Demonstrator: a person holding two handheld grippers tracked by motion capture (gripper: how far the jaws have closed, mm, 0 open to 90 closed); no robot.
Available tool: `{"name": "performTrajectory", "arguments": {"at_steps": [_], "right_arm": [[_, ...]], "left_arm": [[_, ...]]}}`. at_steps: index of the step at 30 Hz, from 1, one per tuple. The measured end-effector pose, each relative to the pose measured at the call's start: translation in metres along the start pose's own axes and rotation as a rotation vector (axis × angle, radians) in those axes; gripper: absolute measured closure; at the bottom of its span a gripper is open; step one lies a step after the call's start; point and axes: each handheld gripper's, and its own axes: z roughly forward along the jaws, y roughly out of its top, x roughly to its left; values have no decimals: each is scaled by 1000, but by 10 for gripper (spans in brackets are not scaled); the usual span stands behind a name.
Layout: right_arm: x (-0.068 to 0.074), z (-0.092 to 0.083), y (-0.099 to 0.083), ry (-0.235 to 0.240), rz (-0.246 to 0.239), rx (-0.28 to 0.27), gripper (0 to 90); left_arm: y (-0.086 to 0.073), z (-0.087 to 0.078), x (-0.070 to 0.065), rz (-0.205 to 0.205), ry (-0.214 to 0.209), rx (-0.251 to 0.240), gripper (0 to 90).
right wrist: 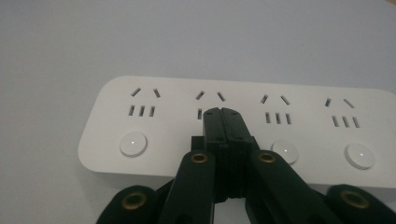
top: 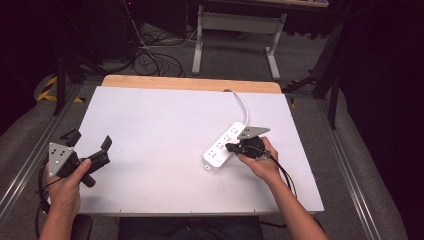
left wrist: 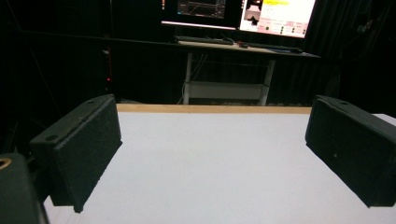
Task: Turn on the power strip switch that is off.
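A white power strip (top: 222, 146) lies at an angle on the right half of the white table (top: 165, 125), its white cord (top: 243, 104) running to the far edge. My right gripper (top: 230, 147) is shut, with nothing held, its tips over the strip's top. In the right gripper view the closed jaws cover the second socket group of the power strip (right wrist: 243, 116), above a row of round white buttons (right wrist: 133, 143). My left gripper (top: 90, 141) is at the table's left edge, open and empty. In the left gripper view its pads (left wrist: 86, 149) stand wide apart over bare table (left wrist: 210, 163).
Beyond the far wooden edge (top: 192, 82) are a desk frame (top: 235, 22) and loose cables on the floor (top: 150, 57). Monitors (left wrist: 238, 14) sit on the desk. Metal rails (top: 25, 165) run along both sides of the table.
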Motion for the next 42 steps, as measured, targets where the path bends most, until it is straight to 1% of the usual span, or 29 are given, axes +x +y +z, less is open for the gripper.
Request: {"name": "performTrajectory", "arguments": {"at_steps": [4, 9, 11, 15, 18, 21, 24, 26, 27, 28, 29, 30, 31, 32, 33, 34, 42], "right_arm": [[1, 0, 0, -3, -5, 1, 900], [2, 3, -1, -15, -27, -8, 900], [3, 4, -1, -20, -21, -10, 900], [3, 5, -1, -29, -28, -9, 900], [4, 5, -2, -35, -16, -8, 900], [2, 4, -2, -16, 18, 0, 900], [1, 3, -1, -12, 41, 11, 900], [5, 4, 1, -41, 19, 24, 900], [5, 4, 1, -41, 19, 24, 900], [5, 4, 0, -35, 35, 25, 900], [5, 4, 0, -35, 35, 25, 900], [4, 5, 0, -12, 57, 28, 900], [5, 5, -1, -14, 55, 25, 900], [6, 5, 0, -25, 40, 29, 900], [10, 6, 2, -53, 15, 46, 900], [11, 6, 3, -60, 13, 47, 900], [11, 6, 3, -62, 10, 48, 900]], "left_arm": [[0, 0, 0, 0, 0, 1, 40], [0, 0, -1, 2, -1, 1, 40], [0, 0, -1, 0, 0, -1, 40], [0, -1, -1, -2, -1, -4, 40], [0, -2, 0, -3, 0, -1, 40], [0, -2, 0, -4, 2, -4, 40], [-1, -3, -1, -7, 2, -3, 39], [-1, -3, -1, -7, 1, 0, 39], [-1, -3, -1, -6, 1, 0, 39], [-1, -3, -1, -7, 1, 1, 39], [-1, -3, -1, -7, 2, 0, 39], [-1, -3, -1, -8, 3, 0, 39], [-1, -4, -1, -9, 3, 2, 39], [-1, -4, -1, -9, 4, 2, 39], [-1, -4, -1, -10, 3, 1, 39], [-1, -4, 0, -11, 3, 2, 39], [-1, -4, 0, -13, 4, 0, 39]]}}
